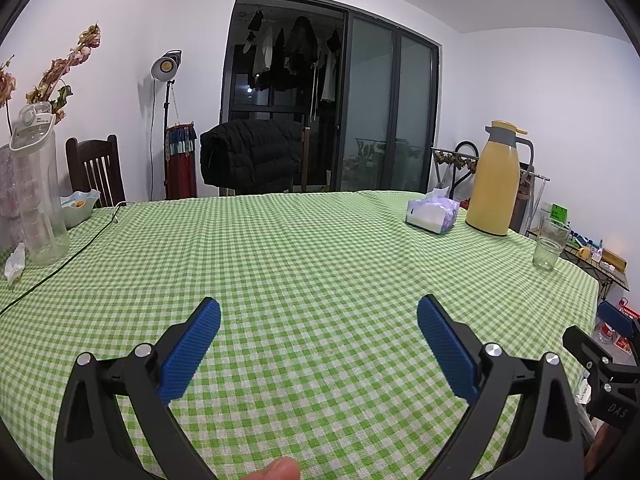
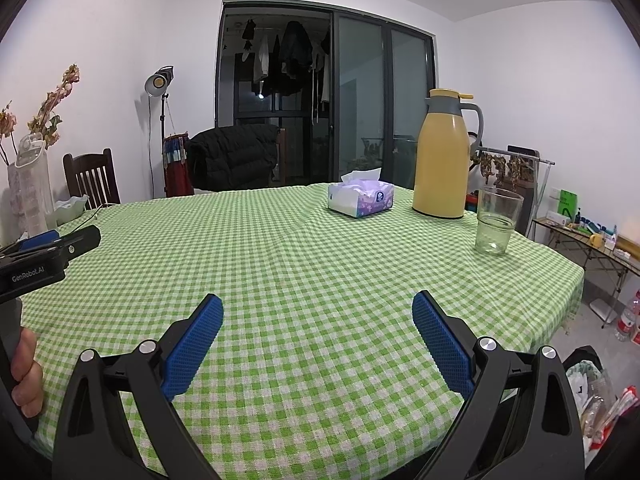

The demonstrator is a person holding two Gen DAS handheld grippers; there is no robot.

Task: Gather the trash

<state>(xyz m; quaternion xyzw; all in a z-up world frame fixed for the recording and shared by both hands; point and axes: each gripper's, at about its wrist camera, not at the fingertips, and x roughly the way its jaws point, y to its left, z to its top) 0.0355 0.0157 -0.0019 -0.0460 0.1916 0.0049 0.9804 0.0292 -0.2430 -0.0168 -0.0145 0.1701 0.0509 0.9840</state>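
A crumpled white paper scrap [image 1: 15, 262] lies on the green checked tablecloth [image 1: 312, 248] at the far left, beside the foot of a clear water bottle [image 1: 38, 192]. My left gripper [image 1: 319, 303] hovers open over the near middle of the table with nothing between its blue pads. My right gripper [image 2: 317, 300] is open and empty too, above the table's near right part. Each gripper shows at the edge of the other's view: the right gripper [image 1: 586, 320] and the left gripper [image 2: 78, 236]. A dark bin [image 2: 592, 392] holding wrappers stands on the floor below the table's right edge.
A tissue box [image 2: 360, 198], a yellow thermos jug [image 2: 442, 156] and a drinking glass [image 2: 496, 220] stand at the far right. A bowl [image 1: 78, 206], a vase of dried flowers and a green cable [image 1: 80, 248] are at the left. Chairs stand behind the table.
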